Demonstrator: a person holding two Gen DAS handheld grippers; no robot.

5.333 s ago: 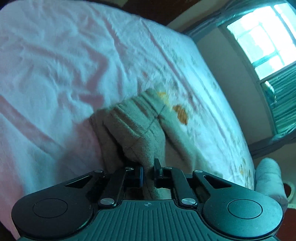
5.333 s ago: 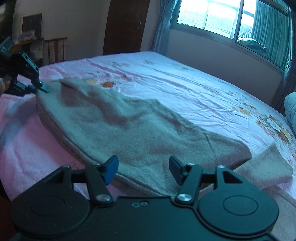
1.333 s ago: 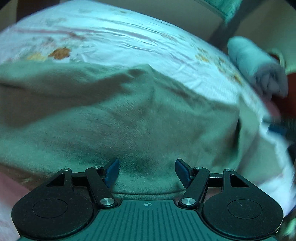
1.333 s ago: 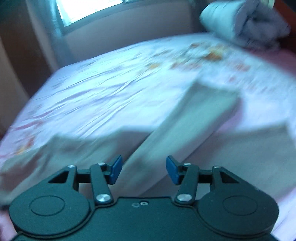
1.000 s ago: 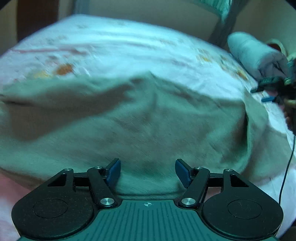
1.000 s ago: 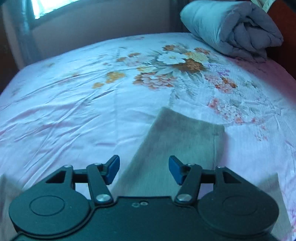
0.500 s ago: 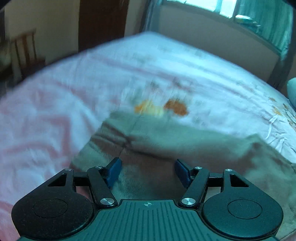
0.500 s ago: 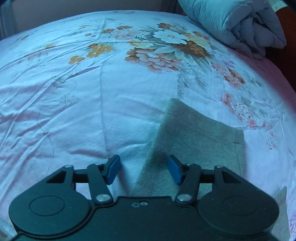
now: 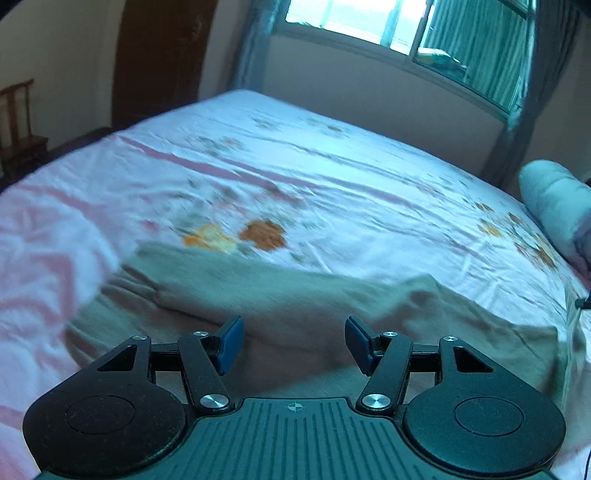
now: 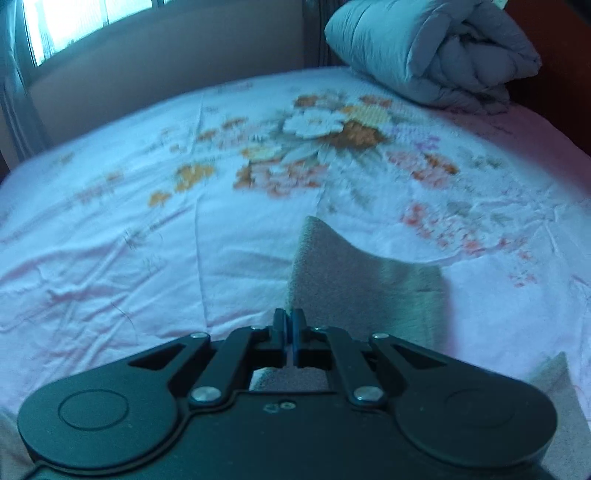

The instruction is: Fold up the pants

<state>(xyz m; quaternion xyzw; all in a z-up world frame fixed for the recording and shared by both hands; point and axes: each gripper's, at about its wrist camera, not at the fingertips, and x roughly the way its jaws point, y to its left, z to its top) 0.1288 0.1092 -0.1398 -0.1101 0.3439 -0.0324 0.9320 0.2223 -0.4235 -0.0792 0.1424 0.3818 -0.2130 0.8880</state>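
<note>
Grey-green pants (image 9: 295, 295) lie across a pink flowered bed sheet (image 9: 332, 177). In the left wrist view my left gripper (image 9: 293, 332) hovers just above the cloth near its bunched waistband end, open, with nothing pinched between its blue pads. In the right wrist view my right gripper (image 10: 289, 317) is shut on the edge of a pant leg (image 10: 369, 280). The leg's end rises in a lifted fold ahead of the jaws. Another corner of the pants (image 10: 554, 373) shows at the lower right.
A rolled grey duvet (image 10: 432, 48) sits at the head of the bed, also seen as a pale roll (image 9: 554, 199) at the right. A window (image 9: 369, 18), a dark door (image 9: 159, 55) and a wooden chair (image 9: 18, 122) stand beyond the bed.
My right jaws closed onto the pant leg's edge and the cloth lifted into a fold. The left wrist view swept along the pants toward the waistband end, its gripper staying open.
</note>
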